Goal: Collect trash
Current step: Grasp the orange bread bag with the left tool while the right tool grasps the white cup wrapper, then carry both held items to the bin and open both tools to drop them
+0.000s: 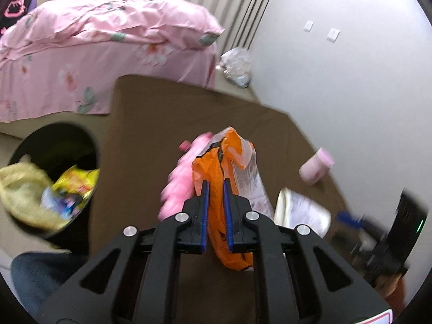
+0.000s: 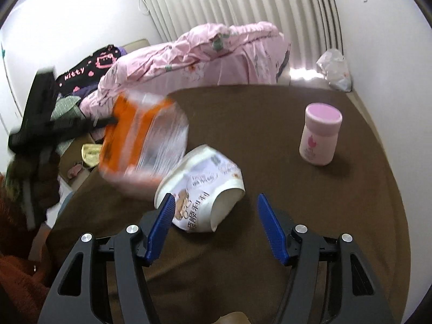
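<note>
Clamping the orange snack wrapper (image 1: 229, 189) between the blue pads of the left hand-held gripper (image 1: 216, 189), jaws drawn together on the crinkled film, wrapper standing roughly upright along the finger line and hanging clear above the brown tabletop (image 1: 140, 135). Showing blurred in the right wrist view at centre left (image 2: 140, 140), so probably being carried.

Lying at the left edge of the left wrist view, lower than the tabletop: the black bin (image 1: 54, 145), mouth open, already holding a yellow wrapper (image 1: 78, 181) and pale crumpled trash. Bearing therefore left and slightly down from the held wrapper, across the tabletop's left edge; open room there, nothing standing between.

Hanging wide apart and empty, the right hand-held gripper (image 2: 216, 210), with the white paper cup (image 2: 202, 186) lying on its side just ahead, between the fingertips and slightly left of centre, touching the tabletop. Long axis running from lower left to upper right in that view, mouth apparently toward the lower right. Judging the right hand nearer to it than the left. Standing upright well apart at right, the pink-lidded jar (image 2: 321, 135); whether trash, not clear.

Sitting on the floor in the upper right of both views, a clear plastic bag (image 2: 334, 70) by the wall, beyond the far tabletop edge.
</note>
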Motion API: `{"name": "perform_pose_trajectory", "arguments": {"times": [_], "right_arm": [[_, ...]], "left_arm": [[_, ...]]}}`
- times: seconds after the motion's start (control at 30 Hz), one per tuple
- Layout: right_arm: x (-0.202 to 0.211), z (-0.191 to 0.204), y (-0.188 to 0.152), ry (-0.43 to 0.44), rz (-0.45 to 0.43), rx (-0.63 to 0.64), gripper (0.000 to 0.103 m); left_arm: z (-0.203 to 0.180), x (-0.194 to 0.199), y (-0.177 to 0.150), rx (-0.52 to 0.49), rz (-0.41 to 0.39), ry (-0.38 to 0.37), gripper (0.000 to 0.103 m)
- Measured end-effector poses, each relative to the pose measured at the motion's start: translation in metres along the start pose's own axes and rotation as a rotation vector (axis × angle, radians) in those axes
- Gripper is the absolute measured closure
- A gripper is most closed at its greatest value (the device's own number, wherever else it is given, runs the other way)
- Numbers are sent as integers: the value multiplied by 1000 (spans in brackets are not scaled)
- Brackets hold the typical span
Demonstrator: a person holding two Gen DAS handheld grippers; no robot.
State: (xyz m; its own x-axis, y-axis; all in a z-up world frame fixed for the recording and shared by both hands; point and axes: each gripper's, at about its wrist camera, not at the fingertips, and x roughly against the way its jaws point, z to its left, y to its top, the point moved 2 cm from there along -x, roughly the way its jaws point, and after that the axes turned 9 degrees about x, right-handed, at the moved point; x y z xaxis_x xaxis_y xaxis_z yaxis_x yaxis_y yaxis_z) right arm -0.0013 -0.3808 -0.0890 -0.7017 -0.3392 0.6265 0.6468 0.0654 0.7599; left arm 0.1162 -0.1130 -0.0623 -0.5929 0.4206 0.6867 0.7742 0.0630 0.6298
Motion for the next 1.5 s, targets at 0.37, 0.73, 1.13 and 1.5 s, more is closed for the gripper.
{"name": "perform_pose_trajectory", "arguments": {"times": [0.37, 0.73, 1.13, 1.5], "right_arm": [[-54, -13, 1, 57, 121, -131, 43], [-30, 7, -10, 37, 97, -79, 58], [12, 21, 0, -64, 13, 7, 65], [25, 35, 17, -80, -33, 59, 65]], "left_arm": [[22, 19, -42, 24, 6, 32, 89], [18, 25, -45, 22, 7, 0, 68], [24, 9, -22, 80, 16, 10, 55], [30, 23, -30, 129, -35, -54, 94]]}}
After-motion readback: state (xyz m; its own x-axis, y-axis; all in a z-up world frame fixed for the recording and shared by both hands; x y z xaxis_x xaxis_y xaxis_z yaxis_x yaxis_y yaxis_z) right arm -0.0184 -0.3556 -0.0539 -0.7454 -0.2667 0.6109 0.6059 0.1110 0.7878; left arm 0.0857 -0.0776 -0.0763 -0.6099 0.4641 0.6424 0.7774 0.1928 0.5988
